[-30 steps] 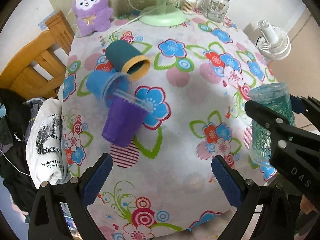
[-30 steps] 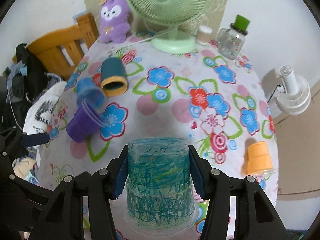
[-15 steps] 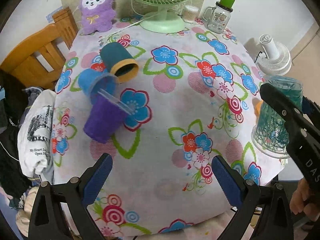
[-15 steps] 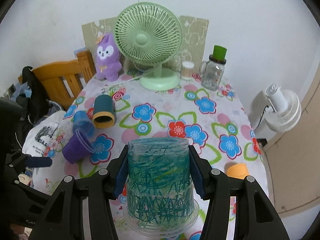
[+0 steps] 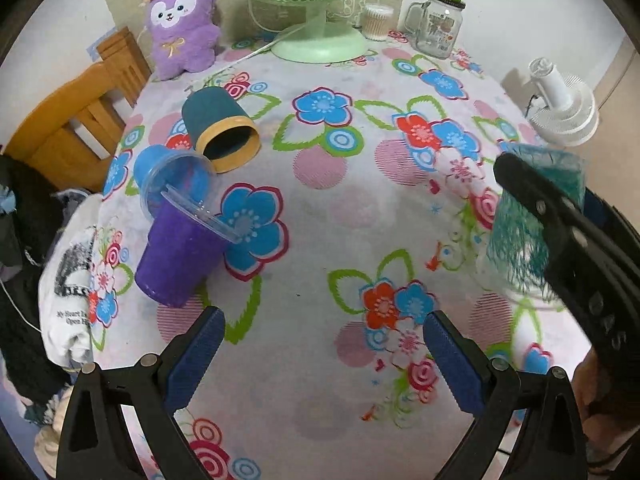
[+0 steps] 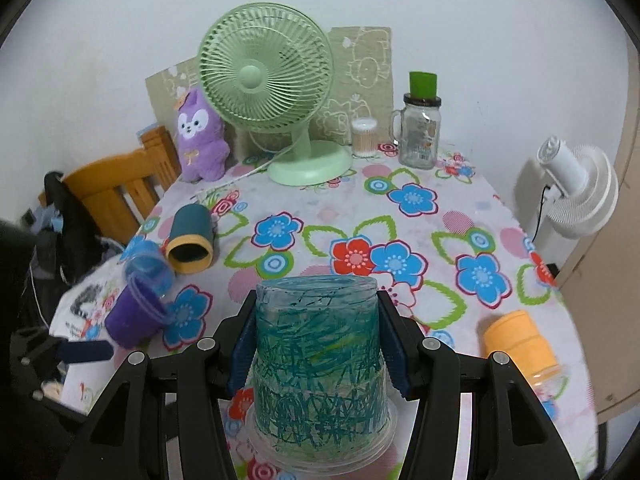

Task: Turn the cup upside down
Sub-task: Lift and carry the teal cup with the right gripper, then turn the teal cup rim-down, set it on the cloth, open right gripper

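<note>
1. Left wrist view: fingers of the left gripper [image 5: 320,344] are standing spread wide with nothing between them, hanging over a bare flowered patch of the bench [image 5: 320,208]. My guess is that this hand is keeping clear because the job needs only one.
2. Off to the left, a purple cup [image 5: 176,256], a blue cup [image 5: 172,178] and a dark green cup [image 5: 218,132] are lying on their sides in a touching cluster, mouths turned roughly toward the camera. They look like cups waiting their turn.
3. At the right edge, the right gripper [image 5: 560,240] is clamping the scribbled cup [image 5: 528,220], whose wide rim is facing down near the cloth; blur is hiding whether it is touching.
4. Right wrist view: the right gripper [image 6: 316,344] is squeezing the scribbled cup [image 6: 320,360] around its upper wall, closed base up and rim at the bottom. Gripping the sides is leaving the rim free to land flat.
5. Whether the rim is resting on the bench [image 6: 400,220] or hovering just above, I cannot tell. An orange cup [image 6: 520,344] is lying tipped to the right, apart from it.
6. Judging by this, the flip is all but done; letting go is what is remaining.
</note>
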